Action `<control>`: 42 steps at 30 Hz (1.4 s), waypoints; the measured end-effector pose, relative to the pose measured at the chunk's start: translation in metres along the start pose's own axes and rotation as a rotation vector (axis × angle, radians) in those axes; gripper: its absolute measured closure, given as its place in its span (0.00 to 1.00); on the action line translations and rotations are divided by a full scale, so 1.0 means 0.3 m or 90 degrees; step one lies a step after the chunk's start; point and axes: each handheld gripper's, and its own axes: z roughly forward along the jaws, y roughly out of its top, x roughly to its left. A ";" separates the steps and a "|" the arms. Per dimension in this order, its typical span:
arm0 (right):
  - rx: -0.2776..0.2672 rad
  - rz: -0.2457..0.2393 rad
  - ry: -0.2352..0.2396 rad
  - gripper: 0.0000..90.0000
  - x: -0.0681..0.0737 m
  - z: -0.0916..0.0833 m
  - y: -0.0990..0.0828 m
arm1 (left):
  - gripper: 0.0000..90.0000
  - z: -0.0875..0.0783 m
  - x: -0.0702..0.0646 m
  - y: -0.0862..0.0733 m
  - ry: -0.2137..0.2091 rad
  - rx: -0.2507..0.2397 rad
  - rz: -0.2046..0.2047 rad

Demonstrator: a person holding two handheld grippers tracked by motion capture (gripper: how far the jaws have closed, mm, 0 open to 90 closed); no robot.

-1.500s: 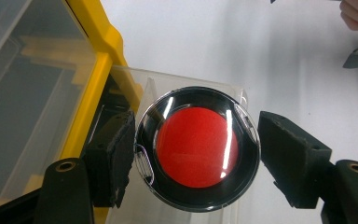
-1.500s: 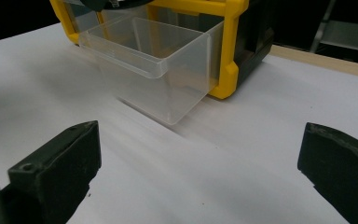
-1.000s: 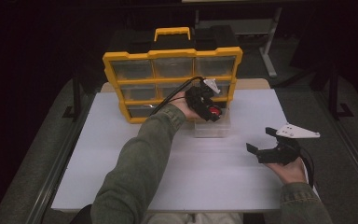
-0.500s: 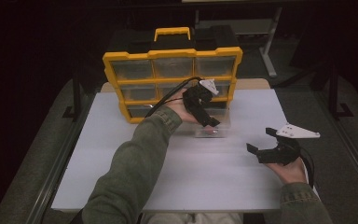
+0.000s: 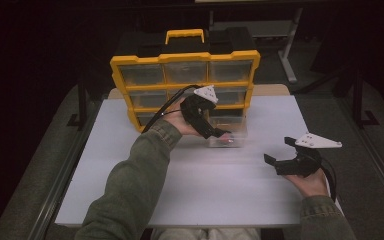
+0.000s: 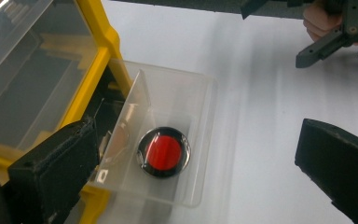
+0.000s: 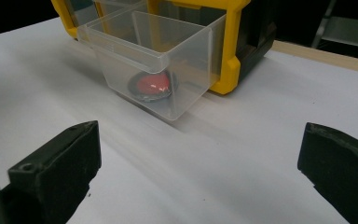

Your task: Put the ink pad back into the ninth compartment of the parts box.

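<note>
A clear plastic drawer (image 5: 228, 142) stands pulled out of the bottom row of a yellow organizer (image 5: 185, 57) onto the white table. In it lies a round red disc with a black rim (image 6: 164, 151), also seen through the drawer wall (image 7: 153, 84). My left gripper (image 5: 219, 134) hovers just above the drawer's near-left side. Its jaws have just been opening and stand wide, with nothing gripped between them (image 6: 193, 149). My right gripper (image 5: 279, 151) rests open low over the table at the right, aimed at the drawer (image 7: 135, 51), its jaws empty.
The organizer (image 6: 98, 42) has clear-fronted drawers in three rows and a yellow handle on top, and it blocks the far side. The white table (image 5: 205, 190) stretches bare in front of the drawer. Dark floor and metal frames surround it.
The red disc went from the left gripper's jaws into the drawer. The left gripper opened, then drew back left and slightly up. The right gripper stayed still.
</note>
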 end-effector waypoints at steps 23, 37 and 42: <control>0.004 0.000 0.001 0.00 0.004 0.002 -0.001 | 0.00 -0.143 0.008 -0.141 0.048 -0.061 -0.058; 0.009 0.001 0.004 0.00 0.006 0.005 -0.003 | 0.00 -0.208 0.015 -0.211 0.078 -0.087 -0.095; 0.010 0.001 0.004 0.00 0.005 0.005 -0.003 | 0.00 -0.234 0.015 -0.239 0.088 -0.092 -0.104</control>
